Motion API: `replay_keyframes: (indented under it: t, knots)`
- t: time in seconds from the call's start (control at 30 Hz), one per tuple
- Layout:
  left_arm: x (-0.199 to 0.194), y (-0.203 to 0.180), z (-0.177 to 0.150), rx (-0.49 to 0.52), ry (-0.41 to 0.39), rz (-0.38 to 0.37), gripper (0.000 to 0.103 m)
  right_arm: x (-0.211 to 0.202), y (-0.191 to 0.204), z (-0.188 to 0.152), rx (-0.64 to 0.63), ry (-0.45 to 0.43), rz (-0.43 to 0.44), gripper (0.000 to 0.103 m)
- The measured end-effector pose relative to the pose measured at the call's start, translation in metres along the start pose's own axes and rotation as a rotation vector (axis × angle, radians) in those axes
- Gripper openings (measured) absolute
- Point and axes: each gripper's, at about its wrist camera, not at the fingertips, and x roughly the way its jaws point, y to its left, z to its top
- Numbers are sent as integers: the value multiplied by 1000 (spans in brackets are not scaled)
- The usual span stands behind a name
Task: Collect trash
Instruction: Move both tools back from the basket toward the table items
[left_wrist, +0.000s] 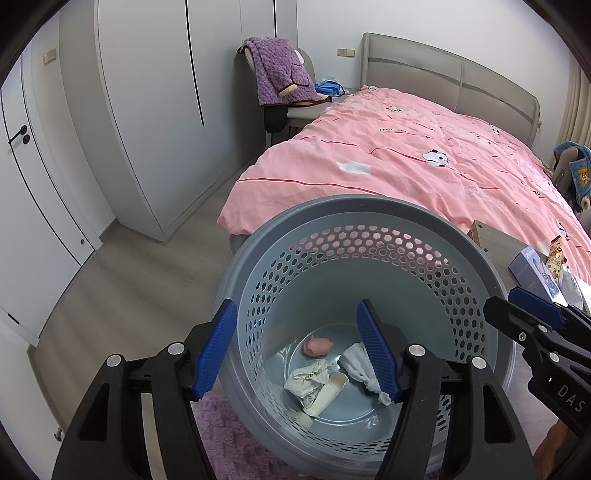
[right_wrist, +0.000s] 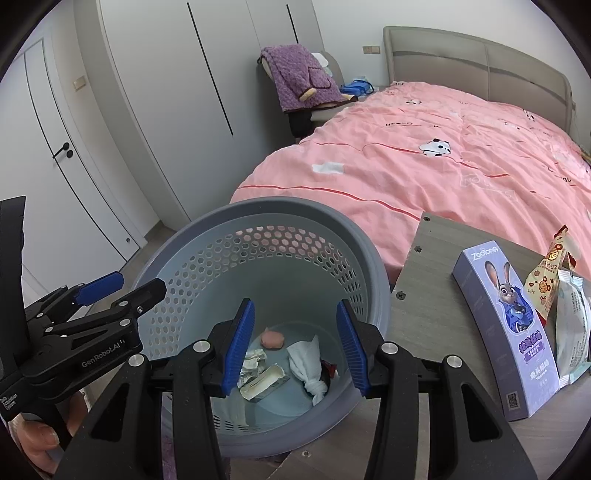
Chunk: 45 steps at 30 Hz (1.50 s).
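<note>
Open tongs (left_wrist: 297, 350) over trash bin (left_wrist: 369, 210)

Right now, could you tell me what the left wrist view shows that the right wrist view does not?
Only the left wrist view shows the blue stuffed toy at the bed's far side. Only the right wrist view shows the whole purple Zootopia box on the wooden table, plus a hand. Both show the grey basket holding a pink lump, crumpled paper and white cloth, and the pink bed.
</note>
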Motion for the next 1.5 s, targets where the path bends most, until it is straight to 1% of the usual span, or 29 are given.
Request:
replay_keyframes:
  t: [0.4,0.47,0.73,0.83,1.03,1.23,1.33,1.4,1.5]
  knots:
    - [-12,-2,0,4,-20,-8,65,-10,2,-3,0,-13,-9,48]
    - [-14,-3,0,5,-24,-9,65,-13,2,-5,0,-16,-14,50]
    - [-22,-11,-3,15,-30,-26,65,-25,-3,-11,8,-17,-35,50]
    - [-24,-16,-6,23,-32,-35,70,-32,-7,-14,17,-23,-44,52]
    - [-30,-25,-9,41,-32,-52,70,-47,-16,-20,38,-42,-62,54]
    - [-40,-37,-11,62,-47,-65,74,-63,-26,-27,60,-59,-85,59]
    - [-45,-44,-12,72,-52,-73,76,-73,-35,-32,75,-70,-101,62]
    - [-48,-50,-13,81,-56,-82,76,-78,-40,-35,86,-77,-112,67]
    - [-52,-62,-14,102,-57,-96,77,-88,-51,-41,106,-86,-130,70]
